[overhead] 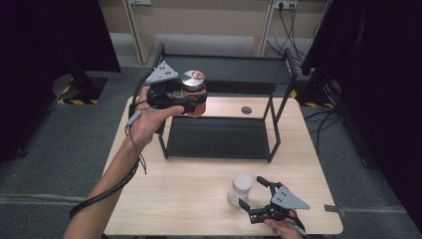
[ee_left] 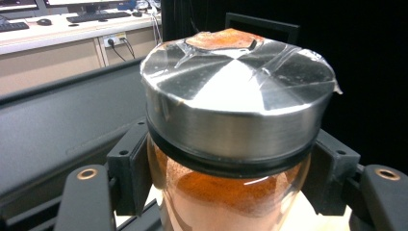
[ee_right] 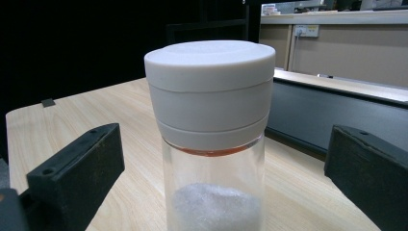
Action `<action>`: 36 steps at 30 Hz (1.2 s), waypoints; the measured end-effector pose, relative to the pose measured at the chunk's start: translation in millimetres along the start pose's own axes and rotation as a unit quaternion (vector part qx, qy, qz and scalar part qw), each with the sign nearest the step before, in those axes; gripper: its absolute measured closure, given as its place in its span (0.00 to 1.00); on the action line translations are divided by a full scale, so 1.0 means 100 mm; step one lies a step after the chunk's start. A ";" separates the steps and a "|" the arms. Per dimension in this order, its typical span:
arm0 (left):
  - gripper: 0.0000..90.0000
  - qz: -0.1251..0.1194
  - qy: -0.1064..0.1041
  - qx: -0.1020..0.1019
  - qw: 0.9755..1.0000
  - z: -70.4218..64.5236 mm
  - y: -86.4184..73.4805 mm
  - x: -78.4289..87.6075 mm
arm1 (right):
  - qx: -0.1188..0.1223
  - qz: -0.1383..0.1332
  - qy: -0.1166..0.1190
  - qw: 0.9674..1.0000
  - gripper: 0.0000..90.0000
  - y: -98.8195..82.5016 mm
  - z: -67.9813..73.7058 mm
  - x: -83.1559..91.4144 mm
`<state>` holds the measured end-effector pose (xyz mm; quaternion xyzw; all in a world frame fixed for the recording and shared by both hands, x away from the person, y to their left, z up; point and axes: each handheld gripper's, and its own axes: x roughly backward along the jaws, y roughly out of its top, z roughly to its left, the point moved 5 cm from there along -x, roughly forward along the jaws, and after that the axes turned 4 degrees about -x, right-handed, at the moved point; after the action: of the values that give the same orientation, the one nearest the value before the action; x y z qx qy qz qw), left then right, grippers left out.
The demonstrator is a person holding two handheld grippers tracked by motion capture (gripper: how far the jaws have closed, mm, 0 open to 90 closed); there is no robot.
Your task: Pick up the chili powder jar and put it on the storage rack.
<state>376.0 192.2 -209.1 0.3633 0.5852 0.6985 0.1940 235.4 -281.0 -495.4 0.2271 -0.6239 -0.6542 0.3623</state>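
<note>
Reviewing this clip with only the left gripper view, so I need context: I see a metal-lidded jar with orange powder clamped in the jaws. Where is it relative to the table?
Observer: The left gripper holds the jar up in the air, level with the top shelf of a black two-level rack.
Operator: What is the other hand doing?
Observer: The right gripper sits low at the near table edge, jaws open on either side of a white-capped jar, not pressing it.
Operator: What's in that one?
Observer: In the right gripper view, a little white powder lies in its clear body.
Operator: Is the rack's lower shelf free?
Observer: Yes, the lower shelf is bare.
</note>
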 end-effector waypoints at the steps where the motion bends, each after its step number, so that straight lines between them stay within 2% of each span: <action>1: 0.34 0.000 0.000 0.000 1.000 0.00 0.00 0.00 | 0.000 0.000 0.000 1.000 0.00 0.00 0.00 0.00; 17: 0.34 -0.001 0.030 0.012 0.999 0.19 0.25 -0.07 | 0.002 0.000 0.001 1.000 0.00 0.00 0.00 0.00; 21: 0.34 0.000 0.036 0.014 0.999 0.21 0.29 -0.09 | 0.000 0.001 0.001 1.000 0.00 0.00 0.00 0.00; 23: 0.34 0.004 0.040 0.022 0.999 0.22 0.33 -0.11 | 0.002 0.001 0.002 1.000 0.00 0.00 0.00 0.00; 28: 0.34 0.007 0.046 0.023 0.999 0.23 0.39 -0.16 | 0.001 0.001 0.001 1.000 0.00 0.00 0.00 0.00; 36: 0.34 0.010 0.068 0.029 0.997 0.26 0.49 -0.27 | 0.001 0.000 0.002 1.000 0.00 0.00 0.00 0.00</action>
<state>420.8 179.4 -168.9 0.3258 0.6138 0.7061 0.1361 235.5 -281.4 -495.1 0.2293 -0.6237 -0.6530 0.3633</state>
